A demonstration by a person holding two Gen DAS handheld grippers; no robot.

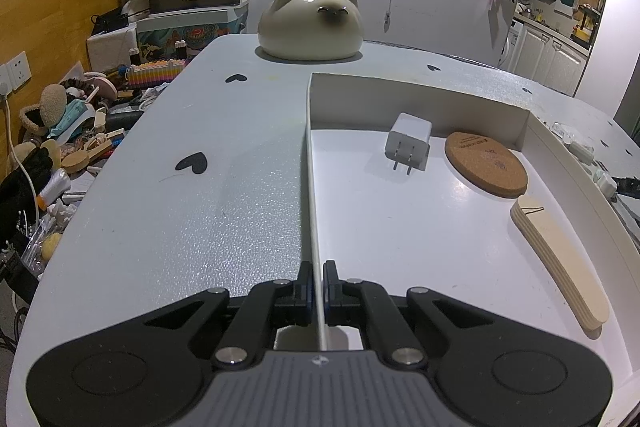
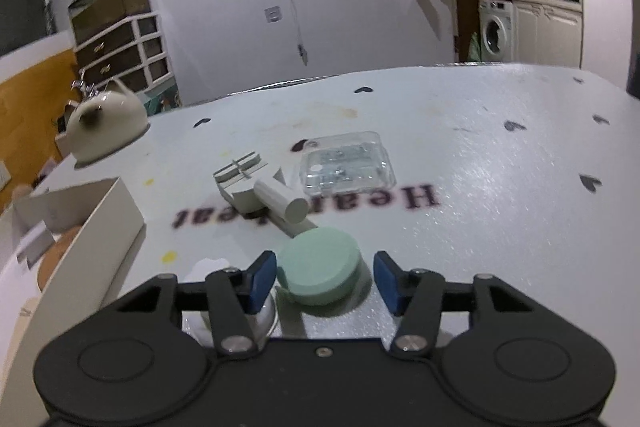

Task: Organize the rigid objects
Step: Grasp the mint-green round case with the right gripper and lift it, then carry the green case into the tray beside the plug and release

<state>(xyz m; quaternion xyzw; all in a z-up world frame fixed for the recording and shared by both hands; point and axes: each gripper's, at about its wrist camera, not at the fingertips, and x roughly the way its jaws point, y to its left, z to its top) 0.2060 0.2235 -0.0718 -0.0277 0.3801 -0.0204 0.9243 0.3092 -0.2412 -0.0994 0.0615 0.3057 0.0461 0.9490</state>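
Observation:
My left gripper (image 1: 318, 285) is shut on the thin left wall of a shallow white box (image 1: 420, 95). In the box lie a white charger plug (image 1: 408, 143), a round cork coaster (image 1: 486, 163) and a curved wooden piece (image 1: 560, 267). In the right wrist view a pale green disc (image 2: 320, 267) lies flat on the table between the blue pads of my right gripper (image 2: 324, 281). The left pad is at the disc's edge, and a gap shows at the right pad. Beyond the disc lie a white cylinder (image 2: 280, 201), a grey slotted block (image 2: 240, 175) and a clear plastic case (image 2: 346, 163) holding small metal parts.
A cream cat-shaped ceramic piece (image 1: 310, 23) stands at the table's far edge. The white box (image 2: 104, 227) sits left of the right gripper. A shiny round item (image 2: 264, 319) lies under its left finger. Clutter (image 1: 72, 131) crowds the surface left of the table.

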